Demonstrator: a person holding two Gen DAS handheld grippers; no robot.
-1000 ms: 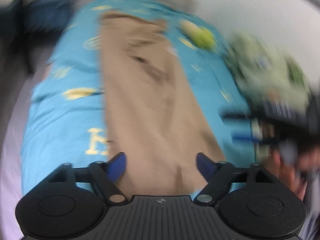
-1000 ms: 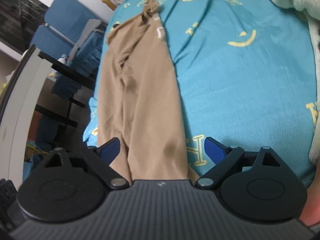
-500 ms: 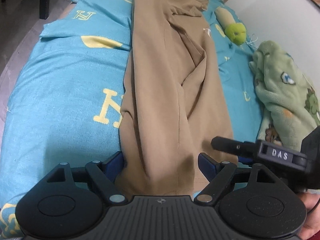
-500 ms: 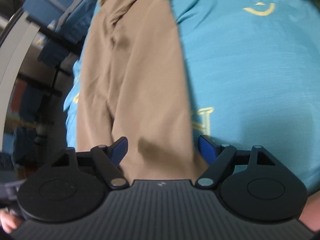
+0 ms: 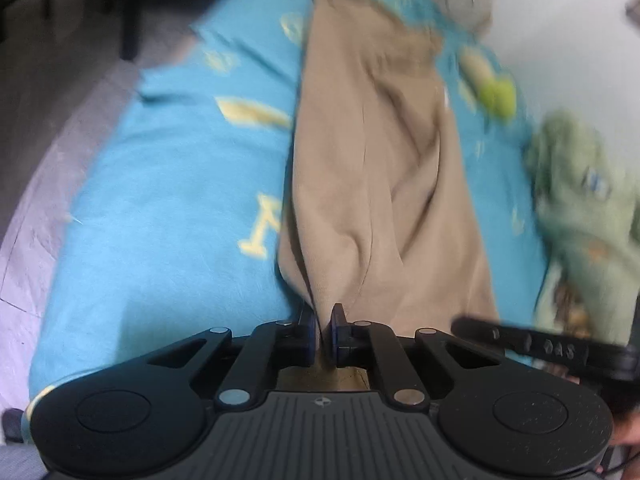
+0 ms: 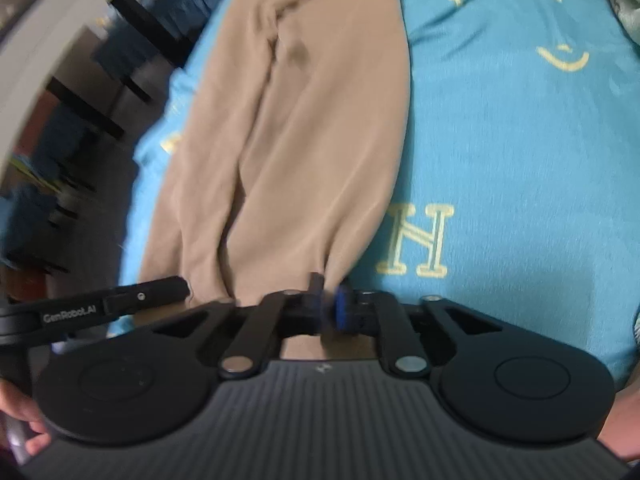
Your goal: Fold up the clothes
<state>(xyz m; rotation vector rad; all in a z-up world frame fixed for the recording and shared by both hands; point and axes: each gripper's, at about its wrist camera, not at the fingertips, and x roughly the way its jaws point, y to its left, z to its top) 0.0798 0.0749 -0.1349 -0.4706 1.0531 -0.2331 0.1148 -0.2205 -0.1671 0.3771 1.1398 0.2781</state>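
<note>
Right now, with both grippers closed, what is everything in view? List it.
tan garment: one, tan, lying lengthwise on the bed, near end pinched at both corners.
bedspread: one, turquoise with yellow letters and smileys, under the garment.
green blanket: one, pale green, printed, at the bed's right side.
green plush toy: one, yellow-green, blurred, near the wall.
dark furniture: blurred, beside the bed.
left gripper: black, blue-padded fingers shut on the garment.
right gripper: black, blue-padded fingers shut on the garment.
</note>
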